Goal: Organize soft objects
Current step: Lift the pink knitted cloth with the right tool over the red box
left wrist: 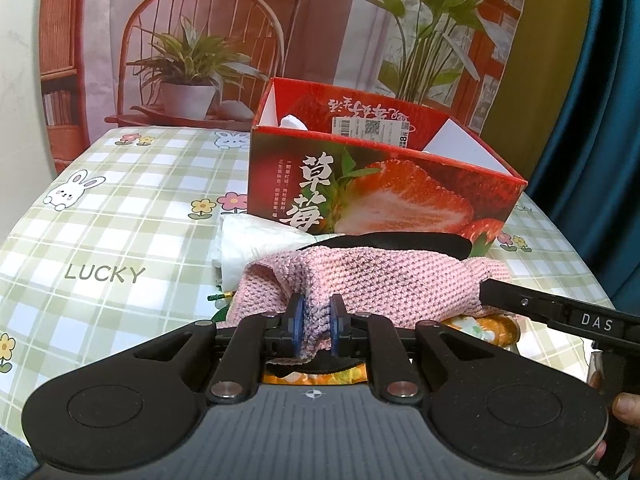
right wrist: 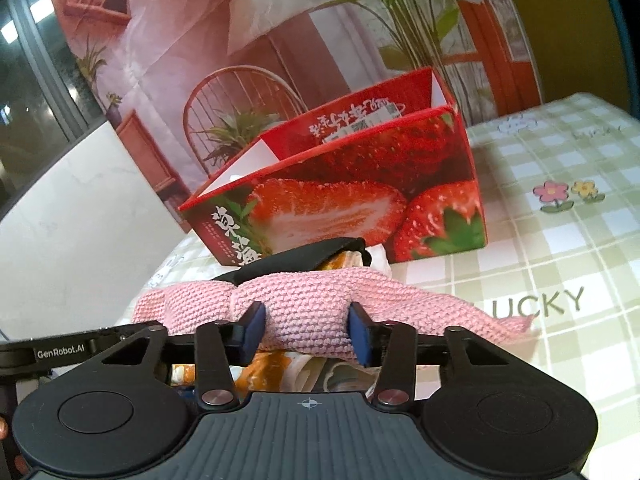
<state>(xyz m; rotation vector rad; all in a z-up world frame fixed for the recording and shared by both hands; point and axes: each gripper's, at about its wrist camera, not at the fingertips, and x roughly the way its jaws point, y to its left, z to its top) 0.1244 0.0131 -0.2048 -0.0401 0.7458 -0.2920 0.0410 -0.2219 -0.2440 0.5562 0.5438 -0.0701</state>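
We see the pink knitted cloth atop a soft pile before the red strawberry-print cardboard box. Left gripper pinches its near fold; right gripper clamps a bunched section.

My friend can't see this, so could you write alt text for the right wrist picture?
A handheld gripper closes its blue-padded fingers on a bunched pink knitted cloth lying on a pile of fabrics. Behind it, an open red strawberry box stands on a green checked tablecloth.
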